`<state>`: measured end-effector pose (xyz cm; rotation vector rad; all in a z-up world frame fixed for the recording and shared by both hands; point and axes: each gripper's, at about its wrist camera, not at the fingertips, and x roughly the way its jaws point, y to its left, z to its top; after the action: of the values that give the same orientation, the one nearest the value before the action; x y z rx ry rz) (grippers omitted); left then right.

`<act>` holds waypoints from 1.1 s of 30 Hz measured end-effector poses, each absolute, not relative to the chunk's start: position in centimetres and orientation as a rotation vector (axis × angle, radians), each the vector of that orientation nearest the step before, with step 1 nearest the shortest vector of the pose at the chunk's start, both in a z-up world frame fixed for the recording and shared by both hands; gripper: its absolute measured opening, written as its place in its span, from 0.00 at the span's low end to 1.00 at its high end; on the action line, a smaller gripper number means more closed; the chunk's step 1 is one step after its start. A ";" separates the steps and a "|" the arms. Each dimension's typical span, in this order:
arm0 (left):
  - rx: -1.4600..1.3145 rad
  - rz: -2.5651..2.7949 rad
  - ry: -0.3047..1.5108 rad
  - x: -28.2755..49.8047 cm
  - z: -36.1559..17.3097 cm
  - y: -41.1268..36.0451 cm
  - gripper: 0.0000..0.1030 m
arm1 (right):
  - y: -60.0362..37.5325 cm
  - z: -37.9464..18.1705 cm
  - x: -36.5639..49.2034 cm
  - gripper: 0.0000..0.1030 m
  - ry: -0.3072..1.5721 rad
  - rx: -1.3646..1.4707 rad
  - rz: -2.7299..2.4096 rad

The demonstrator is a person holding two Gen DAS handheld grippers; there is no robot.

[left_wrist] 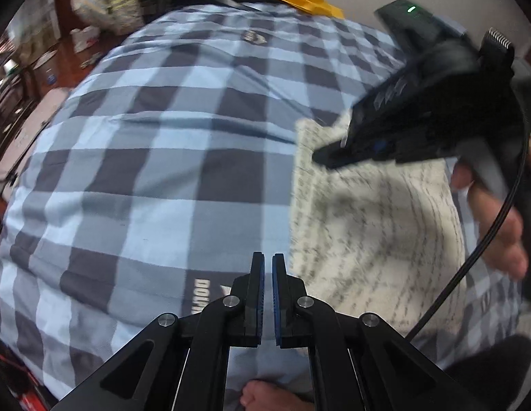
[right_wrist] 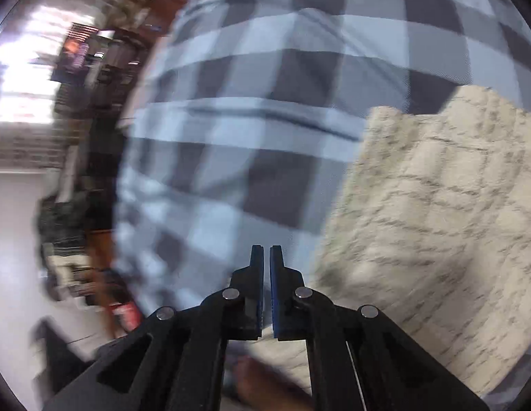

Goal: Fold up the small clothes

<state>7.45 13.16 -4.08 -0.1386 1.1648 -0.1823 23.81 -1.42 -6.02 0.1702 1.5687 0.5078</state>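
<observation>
Lower centre of the left wrist view, the left gripper (left_wrist: 268, 267) hangs closed and empty over the blue-and-grey checked bedspread (left_wrist: 155, 157). At right lies the cream, dark-flecked knitted garment (left_wrist: 375, 226), flat; above it the right gripper (left_wrist: 320, 158), also closed, empty. Folding seems between passes; next, open onto an edge.

Both wrist views steeply over bedspread (left_wrist: 145, 171)

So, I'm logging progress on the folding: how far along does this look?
Done: the cream patterned cloth lies flat on the checked bedspread as a neat rectangle, though how many folds it has I can't tell. In hand: nothing; the left gripper and right gripper are both shut and empty. Left: any further folds, and any other clothes, which aren't in view.
</observation>
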 end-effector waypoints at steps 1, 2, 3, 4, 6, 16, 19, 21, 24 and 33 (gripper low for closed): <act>-0.130 -0.211 1.174 7.5 -4.2 12.6 0.03 | -2.5 -6.0 23.9 0.06 1.568 0.190 0.477; -0.126 -0.233 1.180 7.6 -4.3 12.2 0.03 | -4.3 -5.4 23.4 0.09 1.535 0.258 0.490; -0.127 -0.263 1.185 7.8 -4.3 11.7 0.03 | -5.3 -4.5 23.0 0.30 1.502 0.296 0.516; -0.130 -0.289 1.186 8.0 -4.2 11.2 0.03 | -6.6 -3.3 22.5 0.64 1.464 0.309 0.538; -0.148 -0.337 1.193 9.0 -4.1 10.2 0.03 | -11.2 -0.4 20.6 0.84 1.357 0.313 0.520; -0.277 -0.468 1.348 14.3 -7.1 7.9 0.03 | -29.1 -3.4 18.5 0.85 1.362 0.587 0.284; -0.291 -0.455 1.397 15.1 -8.8 8.0 0.03 | -30.2 -6.5 18.5 0.85 1.409 0.727 0.343; -0.253 -0.420 1.427 15.2 -10.0 7.7 0.03 | -28.9 -7.6 19.5 0.85 1.438 0.713 0.328; -0.153 -0.386 1.453 14.9 -11.2 6.5 0.03 | -28.1 -8.4 20.2 0.85 1.468 0.700 0.359; 0.017 -0.311 1.437 15.1 -12.6 3.1 0.03 | -25.9 -9.1 21.3 0.85 1.497 0.631 0.422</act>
<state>15.07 3.07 -12.56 0.0166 1.4374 -0.3112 21.26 -25.91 -9.05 0.6313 1.4969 0.4222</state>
